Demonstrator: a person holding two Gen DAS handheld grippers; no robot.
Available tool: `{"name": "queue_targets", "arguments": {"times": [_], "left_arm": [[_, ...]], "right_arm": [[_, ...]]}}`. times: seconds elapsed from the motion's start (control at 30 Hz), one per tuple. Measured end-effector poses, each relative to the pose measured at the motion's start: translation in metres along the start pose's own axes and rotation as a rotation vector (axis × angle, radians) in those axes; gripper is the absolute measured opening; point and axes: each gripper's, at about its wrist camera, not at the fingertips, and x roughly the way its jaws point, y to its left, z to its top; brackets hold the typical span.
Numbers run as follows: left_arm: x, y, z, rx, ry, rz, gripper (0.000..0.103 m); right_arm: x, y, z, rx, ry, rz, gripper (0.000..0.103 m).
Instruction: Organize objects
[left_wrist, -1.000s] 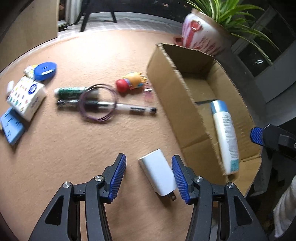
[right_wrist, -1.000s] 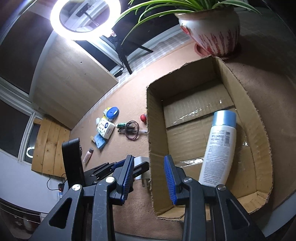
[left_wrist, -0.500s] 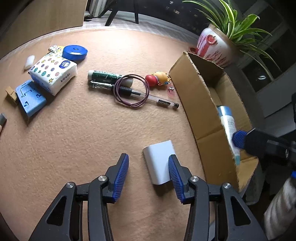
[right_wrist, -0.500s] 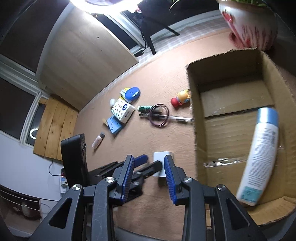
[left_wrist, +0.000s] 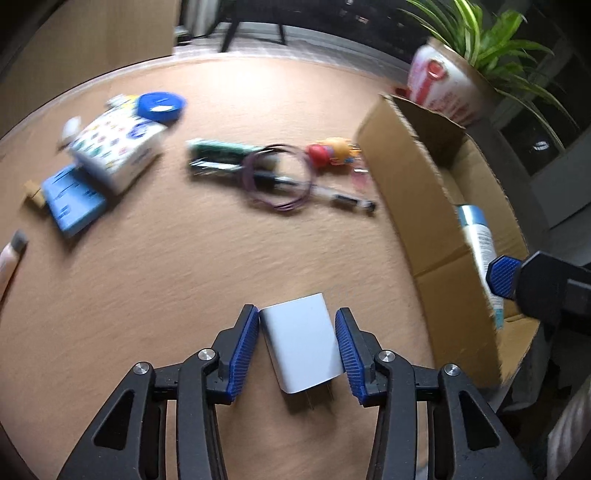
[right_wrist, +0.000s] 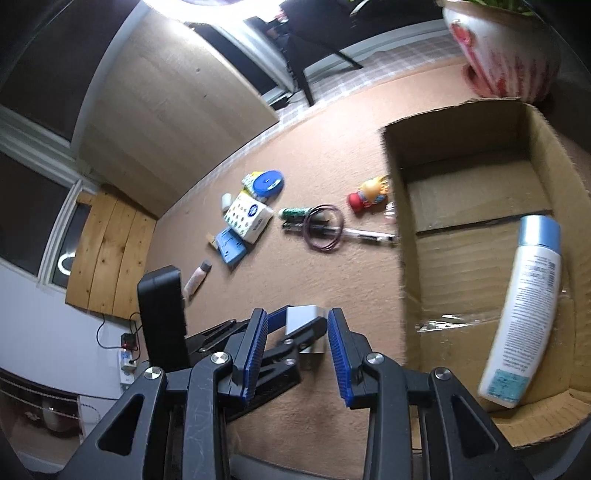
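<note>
Since 0.5 s ago I closed left gripper (left_wrist: 297, 347) fingers onto white charger (left_wrist: 301, 350); right gripper (right_wrist: 297, 354) is half open, empty. Next: lift it into cardboard box (left_wrist: 417, 184).

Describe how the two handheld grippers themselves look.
Both the left gripper and the right gripper share one build: matte black plastic linkage arms with triangular cut-outs, round silver pivot screws, and jaws faced with ribbed blue pads. In the right wrist view, a black block stands on the left gripper's body. No cables or sleeves show.
</note>
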Motion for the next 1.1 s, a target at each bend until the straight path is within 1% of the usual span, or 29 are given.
{"name": "queue_targets", "arguments": {"times": [0.07,0.13,0.17,0.2,0.27,0.3,0.37,0.4,0.43,0.5,0.6,0.63,0.7,0.77,0.8,0.87,0.97,1.1], "left_arm": [[-0.005,0.007,-0.006,-0.011,-0.006,0.018,0.047],[-0.009,0.016,-0.012,-0.035,-0.012,0.026,0.047],[-0.012,0.019,-0.014,-0.049,-0.013,0.026,0.048],[-0.014,0.023,-0.018,-0.062,-0.009,0.023,0.055],[-0.019,0.028,-0.023,-0.071,-0.007,0.013,0.065],[-0.023,0.028,-0.027,-0.069,-0.015,0.004,0.065],[-0.025,0.031,-0.033,-0.057,-0.009,-0.010,0.065],[-0.029,0.040,-0.036,-0.053,-0.005,-0.023,0.064],[-0.028,0.039,-0.038,-0.051,-0.001,-0.039,0.062],[-0.027,0.045,-0.041,-0.060,0.000,-0.062,0.055],[-0.030,0.049,-0.043,-0.050,-0.003,-0.081,0.047],[-0.029,0.048,-0.043,-0.047,-0.002,-0.092,0.046],[-0.035,0.053,-0.045,-0.048,0.003,-0.104,0.046],[-0.033,0.054,-0.044,-0.058,0.007,-0.112,0.047],[-0.031,0.055,-0.043,-0.065,0.008,-0.111,0.049],[-0.028,0.056,-0.042,-0.071,0.012,-0.113,0.048],[-0.027,0.050,-0.040,-0.037,0.010,-0.100,0.052],[-0.026,0.049,-0.041,-0.027,0.001,-0.092,0.052]], "right_arm": [[0.009,0.008,0.000,-0.017,0.019,-0.003,0.032],[0.022,0.017,0.001,-0.040,0.047,-0.010,0.036],[0.027,0.020,0.001,-0.053,0.061,-0.013,0.042],[0.034,0.024,0.001,-0.069,0.077,-0.017,0.047],[0.051,0.029,0.000,-0.096,0.126,-0.025,0.050],[0.061,0.030,0.000,-0.104,0.152,-0.027,0.050],[0.078,0.031,-0.002,-0.113,0.196,-0.025,0.050],[0.088,0.030,-0.004,-0.115,0.223,-0.021,0.050],[0.094,0.028,-0.005,-0.114,0.237,-0.023,0.050],[0.106,0.025,-0.007,-0.103,0.267,-0.027,0.050],[0.116,0.021,-0.010,-0.090,0.295,-0.016,0.048],[0.117,0.021,-0.011,-0.093,0.297,-0.015,0.047],[0.119,0.022,-0.013,-0.109,0.294,-0.020,0.043],[0.121,0.021,-0.012,-0.102,0.296,-0.004,0.039],[0.123,0.020,-0.011,-0.099,0.300,0.005,0.037],[0.127,0.020,-0.012,-0.099,0.303,0.005,0.033],[0.128,0.026,-0.013,-0.124,0.300,-0.012,0.033],[0.123,0.028,-0.014,-0.128,0.287,-0.032,0.033]]}}
